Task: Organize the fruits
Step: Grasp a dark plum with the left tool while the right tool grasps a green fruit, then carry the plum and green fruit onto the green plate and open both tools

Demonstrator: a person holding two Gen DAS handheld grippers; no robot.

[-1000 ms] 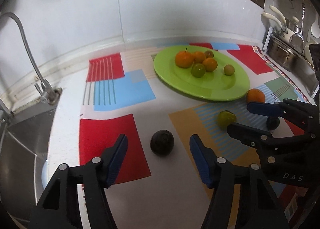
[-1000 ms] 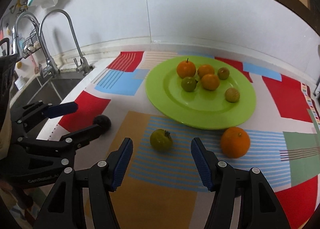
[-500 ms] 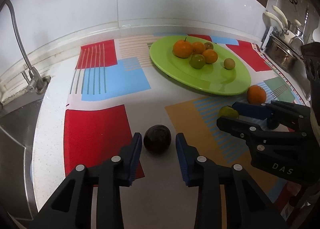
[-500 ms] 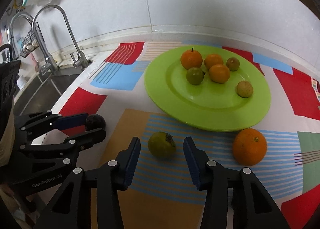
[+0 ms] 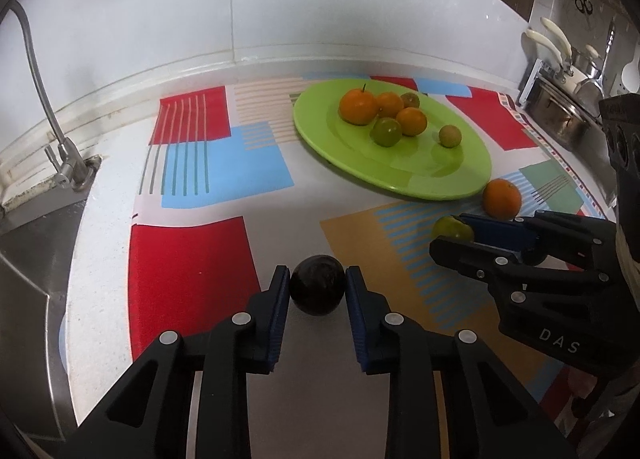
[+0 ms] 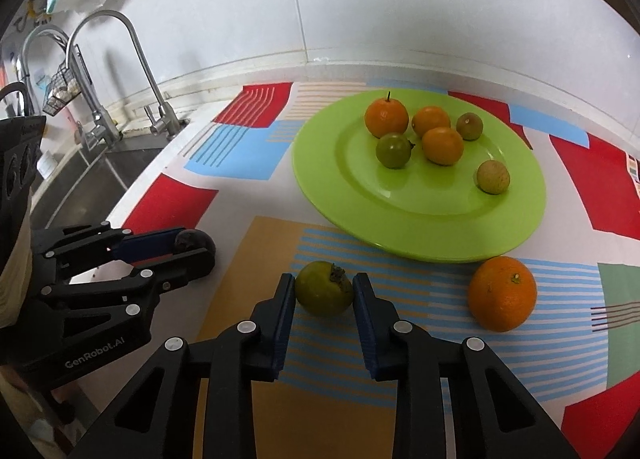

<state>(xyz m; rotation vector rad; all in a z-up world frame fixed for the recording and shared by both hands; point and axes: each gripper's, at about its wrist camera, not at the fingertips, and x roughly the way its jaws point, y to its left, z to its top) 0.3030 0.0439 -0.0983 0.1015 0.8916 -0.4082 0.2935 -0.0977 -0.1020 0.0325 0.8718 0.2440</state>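
My left gripper [image 5: 317, 283] is shut on a dark round fruit [image 5: 317, 290] that rests on the patterned mat. My right gripper [image 6: 323, 286] is shut on a green fruit [image 6: 324, 293] with a dry stem, also on the mat. A green plate [image 6: 460, 215] holds several small orange and green fruits [image 6: 442, 145]. A loose orange [image 6: 502, 293] lies on the mat right of my right gripper. In the left wrist view the plate [image 5: 360, 163], the loose orange [image 5: 501, 199] and the right gripper [image 5: 456, 233] on the green fruit [image 5: 451, 227] show at right.
A sink with a faucet [image 6: 140, 59] is at the left edge of the counter. Pots and utensils [image 5: 560, 115] stand at the far right. A white tiled wall [image 5: 240, 19] runs behind the counter.
Both grippers moved forward and closed: the left one onto the dark fruit, the right one onto the green fruit. The fruits stay on the mat.
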